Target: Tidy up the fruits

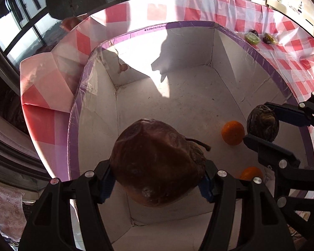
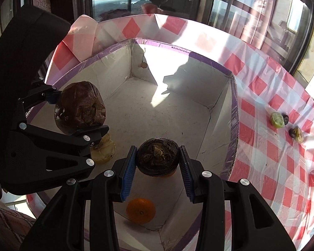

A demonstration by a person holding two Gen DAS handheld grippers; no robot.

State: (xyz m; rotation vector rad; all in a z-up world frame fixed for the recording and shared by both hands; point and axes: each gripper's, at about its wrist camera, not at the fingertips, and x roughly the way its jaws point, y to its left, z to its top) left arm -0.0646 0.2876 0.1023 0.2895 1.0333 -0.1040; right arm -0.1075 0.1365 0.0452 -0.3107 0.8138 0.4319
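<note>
My left gripper (image 1: 158, 179) is shut on a large wrinkled brown fruit (image 1: 157, 163) and holds it over the white box with a purple rim (image 1: 190, 24). The brown fruit also shows in the right wrist view (image 2: 80, 109). My right gripper (image 2: 158, 161) is shut on a small dark round fruit (image 2: 158, 156), above the box; it also shows in the left wrist view (image 1: 262, 128). Two oranges (image 1: 232, 132) (image 1: 251, 173) lie on the box floor. One orange (image 2: 140, 210) shows below my right gripper. A yellowish fruit (image 2: 103, 149) lies under the left gripper.
The box stands on a red-and-white checked tablecloth (image 2: 272, 146). Small green and dark fruits (image 2: 278, 120) (image 2: 297, 133) lie on the cloth to the right of the box. They also show in the left wrist view (image 1: 252, 37). Windows stand behind the table.
</note>
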